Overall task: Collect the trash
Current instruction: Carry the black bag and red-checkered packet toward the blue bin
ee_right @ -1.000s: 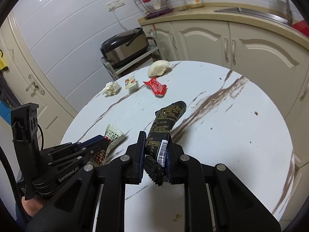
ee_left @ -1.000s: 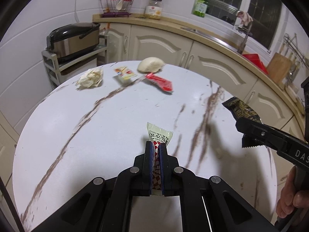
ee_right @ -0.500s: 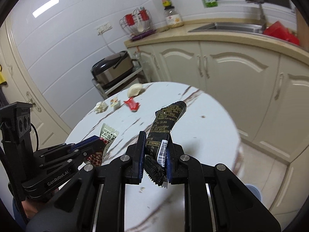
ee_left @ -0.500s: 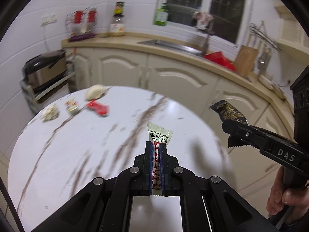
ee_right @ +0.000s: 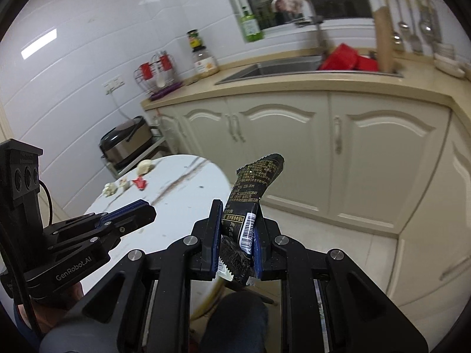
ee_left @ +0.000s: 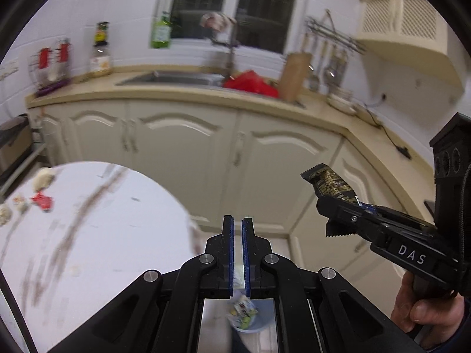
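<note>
Dim indoor light, motion-blurred left view, fisheye-bent dark edges

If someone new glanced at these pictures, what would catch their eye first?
Probably the black wrapper sticking up from the shut right gripper, held off the table's edge. Next, the left gripper, slightly parted with nothing between its fingers, above a bin with a wrapper inside.

"DAS" stands in white capitals on the black body of the right gripper [ee_left: 338, 214], seen from the left wrist. "GenRobot.AI" runs along the side of the left gripper [ee_right: 138, 211]. The black wrapper [ee_right: 253, 194] carries gold print too small to read and a white barcode strip; its digits are illegible.
</note>
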